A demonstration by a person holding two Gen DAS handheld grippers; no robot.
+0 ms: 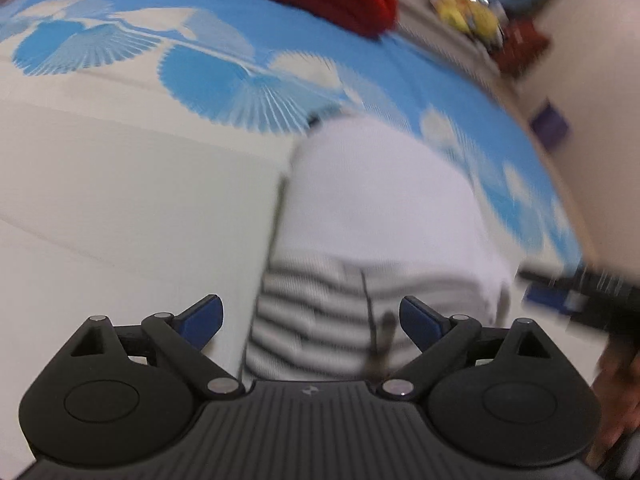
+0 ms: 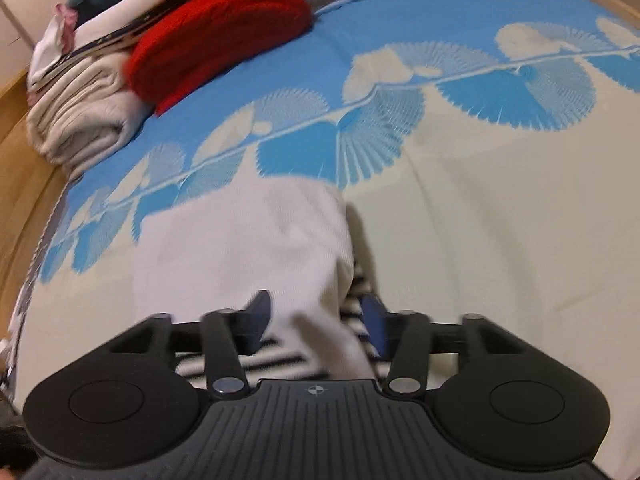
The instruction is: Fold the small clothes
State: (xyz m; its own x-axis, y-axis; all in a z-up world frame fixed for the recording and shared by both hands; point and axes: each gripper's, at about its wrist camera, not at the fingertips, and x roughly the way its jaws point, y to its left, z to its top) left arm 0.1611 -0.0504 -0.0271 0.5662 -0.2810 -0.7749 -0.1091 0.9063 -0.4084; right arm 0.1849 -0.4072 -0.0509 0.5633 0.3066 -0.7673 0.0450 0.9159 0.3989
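Spread across the bed, a cream bedspread (image 2: 500,240) with blue fan-shaped prints carries the whole scene. Nearest in the left wrist view, the left gripper (image 1: 310,318) hangs with its blue fingertips (image 1: 208,316) wide apart, nothing between them but blurred striped cloth beneath. That cloth is the small garment (image 1: 376,200), white on top with a grey-striped layer showing at its near edge, lying straight ahead of the fingers and running away from them. Off to the right of those fingers, a dark blurred shape is the other tool.

Over in the right wrist view, the right gripper (image 2: 316,320) has its fingers partly closed, a white fold of the small garment (image 2: 248,248) rising between them with striped fabric underneath; whether they truly pinch it, I cannot tell. Beyond the fingertips the garment stretches forward and left. Farther still, up to the left, sits a red folded knit (image 2: 220,36) beside a stack of pale folded laundry (image 2: 80,120).
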